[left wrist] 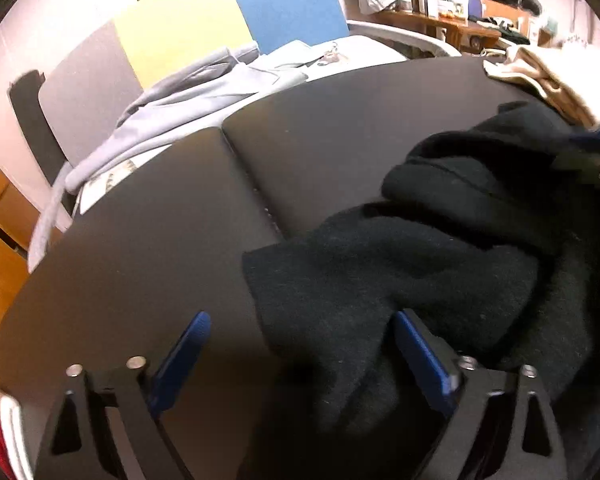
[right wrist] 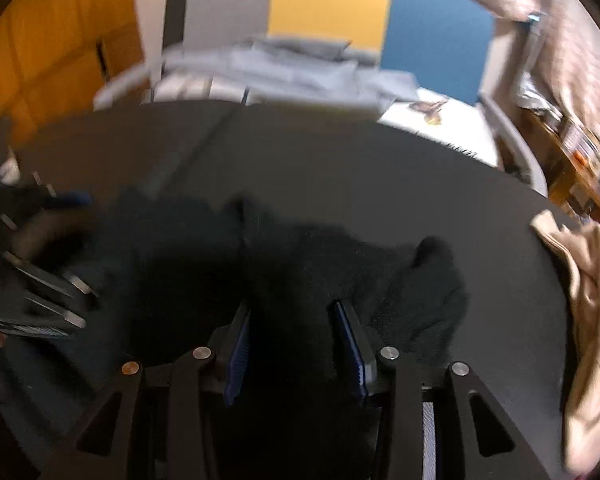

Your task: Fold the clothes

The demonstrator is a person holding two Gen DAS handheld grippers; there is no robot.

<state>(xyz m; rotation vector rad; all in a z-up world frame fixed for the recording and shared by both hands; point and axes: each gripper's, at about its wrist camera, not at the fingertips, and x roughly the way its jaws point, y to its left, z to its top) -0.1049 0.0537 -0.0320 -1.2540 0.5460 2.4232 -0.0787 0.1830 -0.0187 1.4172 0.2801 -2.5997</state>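
Two tools are yours to work with, and both hang over the same crumpled black fleece garment [left wrist: 420, 264] on the dark matte bench [left wrist: 160, 240]. Your left tool [left wrist: 300, 344] stands wide open: its left blue pad is over bare bench, its right pad at the garment's near edge, and a flap of cloth lies between them, not pinched. Your right tool [right wrist: 292, 332] is partly open above the middle of the heap; nothing looks clamped, though blur makes contact hard to judge. From the left tool the garment spreads away to the right and forward, bunched rather than flat, so its long axis cannot be told. I judge the left tool nearer a graspable edge. Beige cloth [right wrist: 588, 300] sits at the bench's far right. No labels or writing can be read.
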